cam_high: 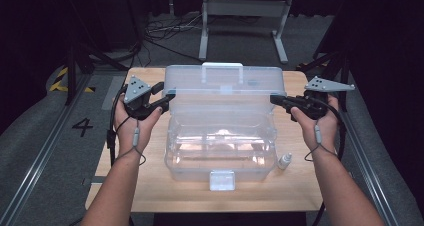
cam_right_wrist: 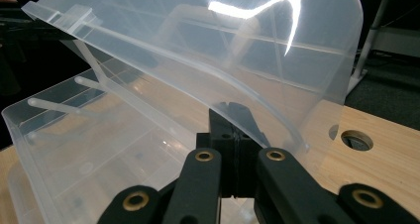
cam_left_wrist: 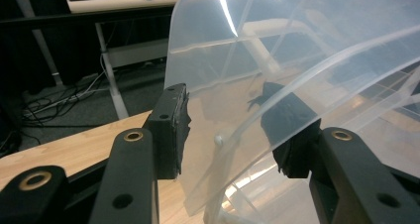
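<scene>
Clear plastic box (cam_high: 220, 148) on table, its lid (cam_high: 224, 81) raised (handle up).

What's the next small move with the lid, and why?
Probably close the left gripper onto the lid. Its jaws straddle the lid's edge with gaps on both sides, while the right gripper is already shut on the opposite edge and the box stands open.

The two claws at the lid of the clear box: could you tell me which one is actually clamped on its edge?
The right claw: its jaws meet on the lid edge. The left claw stands open astride the lid's other end, with a gap at its pads.
</scene>
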`<state>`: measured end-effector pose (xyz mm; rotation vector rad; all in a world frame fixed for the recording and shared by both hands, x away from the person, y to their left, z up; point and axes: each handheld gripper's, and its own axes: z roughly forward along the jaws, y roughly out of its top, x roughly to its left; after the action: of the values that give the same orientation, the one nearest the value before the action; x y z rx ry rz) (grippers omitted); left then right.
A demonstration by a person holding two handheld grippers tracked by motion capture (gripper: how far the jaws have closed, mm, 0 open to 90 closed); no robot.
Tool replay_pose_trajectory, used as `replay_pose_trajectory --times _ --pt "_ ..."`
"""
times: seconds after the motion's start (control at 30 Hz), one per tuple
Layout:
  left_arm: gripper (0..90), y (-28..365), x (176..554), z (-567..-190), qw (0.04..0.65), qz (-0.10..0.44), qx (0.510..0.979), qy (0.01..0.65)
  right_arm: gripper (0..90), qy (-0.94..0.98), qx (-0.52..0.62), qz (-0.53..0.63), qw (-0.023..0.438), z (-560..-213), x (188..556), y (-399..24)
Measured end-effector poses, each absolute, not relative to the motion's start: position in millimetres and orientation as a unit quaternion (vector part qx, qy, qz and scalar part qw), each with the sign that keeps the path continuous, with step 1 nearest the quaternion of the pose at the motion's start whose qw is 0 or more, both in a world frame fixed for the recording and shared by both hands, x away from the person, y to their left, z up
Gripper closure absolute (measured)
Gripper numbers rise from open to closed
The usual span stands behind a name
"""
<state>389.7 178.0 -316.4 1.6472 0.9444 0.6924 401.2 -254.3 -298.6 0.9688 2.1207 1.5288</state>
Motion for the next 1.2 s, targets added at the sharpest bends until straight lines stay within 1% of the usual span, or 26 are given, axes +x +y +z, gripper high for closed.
replay_pose_trajectory --times 0.3,0.47,0.57,0.97,1.2 --pt "59.3 175.9 390.6 -317.7 0.531 0.307 0.679 0.403 90.0 0.746 0.345 0.542 0.176 -298.4 402.4 -253.8" --pt "61.7 172.6 390.6 -318.5 0.541 0.321 0.667 0.399 90.0 0.746 0.345 0.542 0.177 -298.5 402.2 -253.7" --pt "64.7 171.5 390.8 -319.7 0.536 0.331 0.667 0.398 90.0 0.746 0.345 0.542 0.177 -298.5 402.2 -253.8" --pt "68.7 170.8 394.7 -320.7 0.525 0.338 0.668 0.404 90.0 0.746 0.344 0.543 0.174 -299.1 401.8 -252.2" --pt "67.2 170.2 394.6 -319.3 0.529 0.344 0.665 0.400 90.0 0.748 0.341 0.544 0.172 -299.8 399.2 -249.3"
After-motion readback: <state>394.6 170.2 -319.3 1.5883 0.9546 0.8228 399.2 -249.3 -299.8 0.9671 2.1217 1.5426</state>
